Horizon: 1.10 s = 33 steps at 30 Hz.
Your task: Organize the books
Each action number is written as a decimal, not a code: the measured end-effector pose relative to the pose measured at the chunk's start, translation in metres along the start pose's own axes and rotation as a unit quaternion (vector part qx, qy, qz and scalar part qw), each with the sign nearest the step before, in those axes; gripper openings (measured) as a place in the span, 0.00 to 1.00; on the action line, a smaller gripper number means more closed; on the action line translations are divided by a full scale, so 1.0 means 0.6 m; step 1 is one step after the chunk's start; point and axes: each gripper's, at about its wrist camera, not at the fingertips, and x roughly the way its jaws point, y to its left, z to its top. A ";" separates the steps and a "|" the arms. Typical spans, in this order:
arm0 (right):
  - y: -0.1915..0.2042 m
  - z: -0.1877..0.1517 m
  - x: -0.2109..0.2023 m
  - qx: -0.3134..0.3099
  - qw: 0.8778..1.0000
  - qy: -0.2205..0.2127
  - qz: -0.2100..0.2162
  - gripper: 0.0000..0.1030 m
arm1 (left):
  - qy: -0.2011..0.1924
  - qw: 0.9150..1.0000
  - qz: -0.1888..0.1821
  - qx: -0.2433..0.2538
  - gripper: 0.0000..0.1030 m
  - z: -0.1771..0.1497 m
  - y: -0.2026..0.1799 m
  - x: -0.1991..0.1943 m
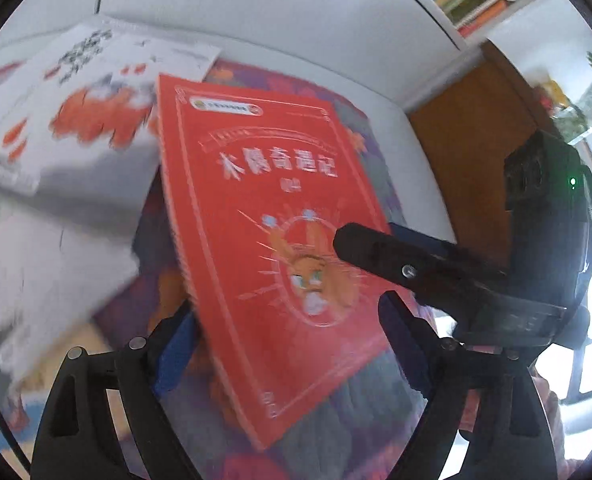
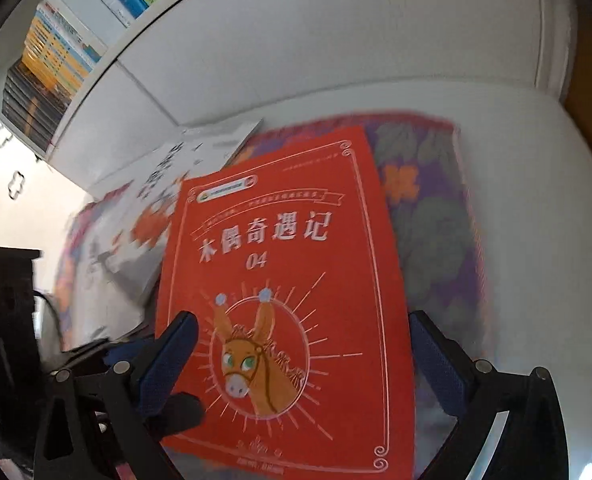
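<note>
A red book with a donkey on its cover lies face up on a purple floral book. In the left wrist view my left gripper straddles the red book's lower part, its jaws wide apart and its blue pads off the cover. One of the right gripper's fingers reaches in over the cover from the right. In the right wrist view the red book fills the gap of my right gripper, which is open above it. A dark tip of the left gripper's fingers shows at the lower left.
A white book with orange print lies to the left, partly under the red one, and shows again as the white book. A shelf of upright books is behind. The white surface extends right; a brown wooden panel stands beyond.
</note>
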 end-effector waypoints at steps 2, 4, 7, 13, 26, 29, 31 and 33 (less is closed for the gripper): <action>0.018 -0.037 -0.005 0.011 1.000 0.013 0.025 1.00 | 0.022 1.000 -0.012 -0.004 0.81 -0.034 0.007 -0.013; 0.034 -0.075 -0.004 0.021 0.999 0.024 0.034 1.00 | 0.035 0.999 -0.011 0.000 0.80 -0.072 0.012 -0.026; 0.065 -0.137 -0.019 0.023 0.999 0.029 0.040 1.00 | 0.060 0.998 -0.017 -0.009 0.78 -0.131 0.025 -0.056; 0.103 -0.253 -0.042 0.046 0.991 0.088 0.093 1.00 | 0.102 0.994 0.019 -0.019 0.72 -0.217 0.071 -0.128; 0.057 -0.246 -0.011 0.053 0.964 0.155 0.209 0.86 | 0.147 0.983 -0.087 -0.062 0.47 -0.176 0.156 -0.106; 0.072 -0.239 -0.014 0.025 0.967 0.159 0.196 0.87 | 0.148 0.982 -0.092 -0.069 0.47 -0.173 0.153 -0.103; 0.079 -0.234 -0.014 0.016 0.970 0.163 0.182 0.87 | 0.152 0.982 -0.084 -0.073 0.39 -0.175 0.159 -0.110; 0.083 -0.228 -0.013 0.017 0.971 0.168 0.169 0.87 | 0.157 0.982 -0.064 -0.083 0.26 -0.176 0.165 -0.111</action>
